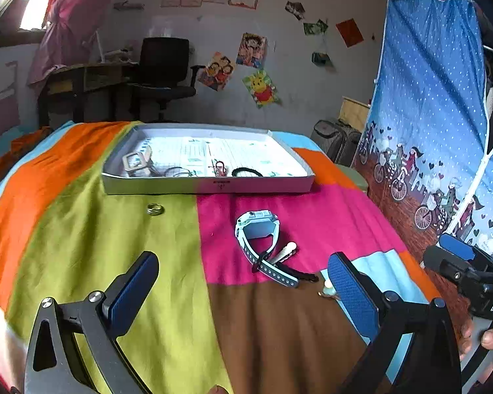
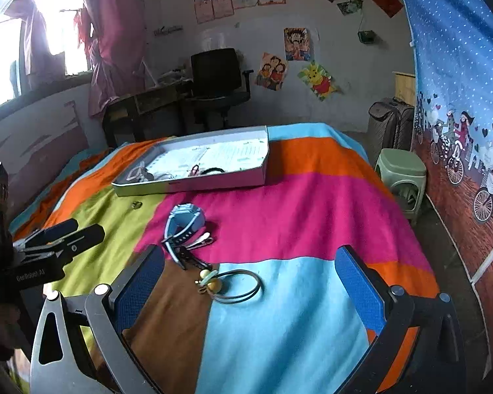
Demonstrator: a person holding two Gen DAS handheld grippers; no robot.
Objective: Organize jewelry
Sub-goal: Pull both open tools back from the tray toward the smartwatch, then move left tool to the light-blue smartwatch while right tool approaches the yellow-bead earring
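Note:
A pale blue watch [image 1: 258, 229] lies on the pink patch of the bedspread, with a hair clip [image 1: 284, 252] beside its strap. A ring [image 1: 155, 209] sits on the green patch. A white tray [image 1: 213, 186] behind them holds a buckle, a red clip and a black band. A bead-trimmed hair tie [image 2: 236, 284] lies on the light blue patch. My left gripper [image 1: 243, 277] is open, low, just short of the watch. My right gripper [image 2: 249, 271] is open over the hair tie; the watch [image 2: 184, 220] lies ahead to its left.
The colourful bedspread [image 2: 312, 216] covers the bed. A green stool [image 2: 401, 167] and a suitcase [image 2: 389, 124] stand off its right side, by a blue patterned curtain [image 2: 460, 98]. A desk and black chair [image 2: 218, 82] stand by the far wall.

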